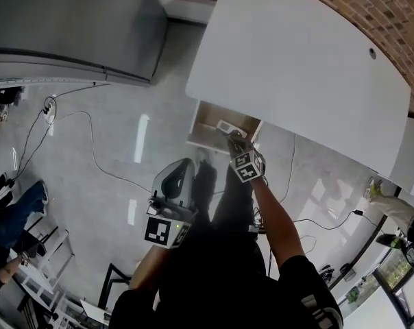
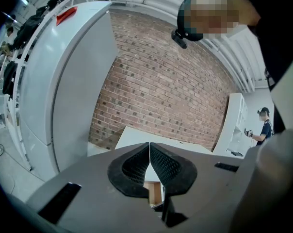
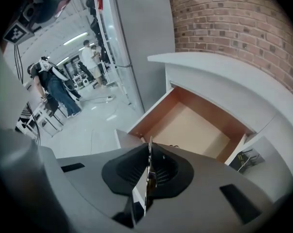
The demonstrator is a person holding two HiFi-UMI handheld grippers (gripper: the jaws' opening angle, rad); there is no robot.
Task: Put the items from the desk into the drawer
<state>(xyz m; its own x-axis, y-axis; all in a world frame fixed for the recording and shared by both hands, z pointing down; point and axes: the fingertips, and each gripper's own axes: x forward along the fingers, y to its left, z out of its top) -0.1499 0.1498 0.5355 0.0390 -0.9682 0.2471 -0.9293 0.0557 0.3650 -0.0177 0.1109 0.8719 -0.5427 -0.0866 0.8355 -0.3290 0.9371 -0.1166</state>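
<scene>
Head view. I am looking steeply down on the white desk (image 1: 296, 67) and the open drawer (image 1: 208, 122) pulled out beneath its near edge. The right gripper (image 1: 233, 138) is reaching down at the drawer's mouth. The left gripper (image 1: 181, 170) is hanging lower in the frame, over grey floor (image 1: 111, 136) with cables (image 1: 90, 142) trailing across it. A small pale rectangle is showing just ahead of the right jaws, above the drawer. From here I cannot tell whether it is the held thing, and neither claw's state is readable.

Left gripper view. The left gripper (image 2: 150, 147) is pointing nearly level at a brick wall (image 2: 166, 96), with the desk (image 2: 146, 137) just past its tips and a tall grey cabinet (image 2: 64, 81) to the side. Its jaws are pressing together at the tips with nothing between them. A sliver of wood-coloured drawer is peeking out beneath them.

Right gripper view. Only here is the drawer (image 3: 200, 132) showing its inside: a pale wooden bottom with reddish-brown walls, and bare wood wherever it is in view. The right gripper (image 3: 149, 147) is clamping a thin flat piece (image 3: 139, 192) between its pads. I am seeing the piece edge-on, upright, with one white face and a small brownish mark on its edge. It is too thin to name more closely. The piece is hovering above the drawer's near corner, not lying in it. People (image 3: 54, 86) are standing in the hall far behind.
</scene>
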